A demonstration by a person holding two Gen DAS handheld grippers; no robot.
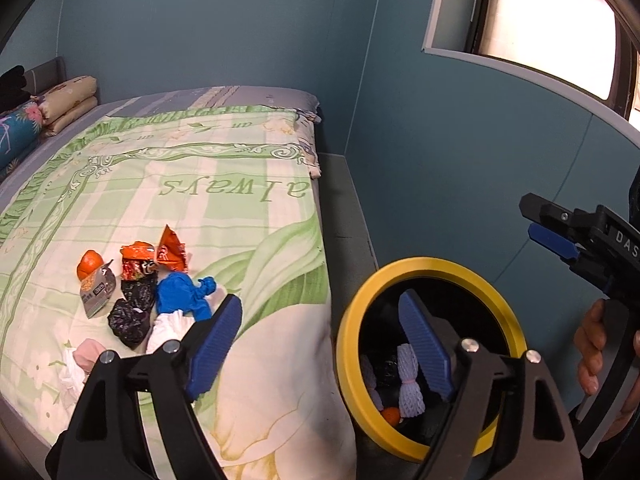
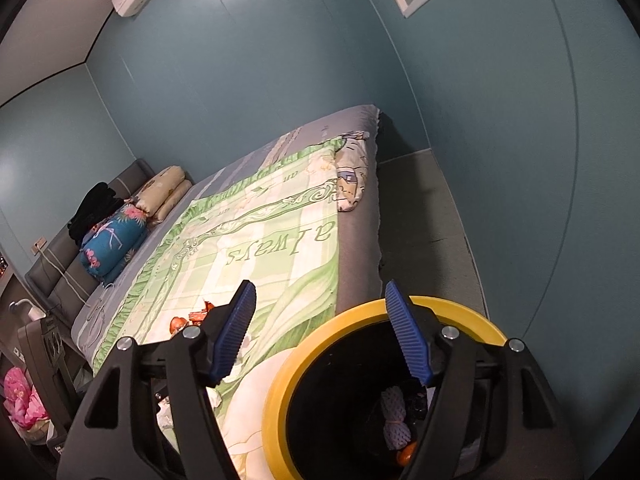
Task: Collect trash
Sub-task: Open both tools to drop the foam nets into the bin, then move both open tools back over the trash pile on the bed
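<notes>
A black bin with a yellow rim [image 1: 424,268] stands on the floor against the bed's near corner. Inside it lie a white foam net [image 1: 410,380] and an orange fruit [image 1: 390,416]. A pile of trash is on the quilt: an orange wrapper [image 1: 172,252], a tangerine [image 1: 89,264], a silver packet [image 1: 96,290], a blue crumpled piece [image 1: 180,292], a black bag [image 1: 132,316] and white tissue [image 1: 168,330]. My left gripper [image 1: 320,299] is open and empty between pile and bin. My right gripper [image 2: 320,286] is open and empty over the bin rim [image 2: 360,316], above the foam net [image 2: 394,412].
The bed carries a green and white quilt [image 1: 224,208], with folded pillows [image 1: 70,100] at its head. A grey floor strip [image 1: 344,208] runs between bed and blue wall. A hand [image 1: 592,344] holds the right gripper [image 1: 528,218]. A dark chair [image 2: 44,344] stands at the left.
</notes>
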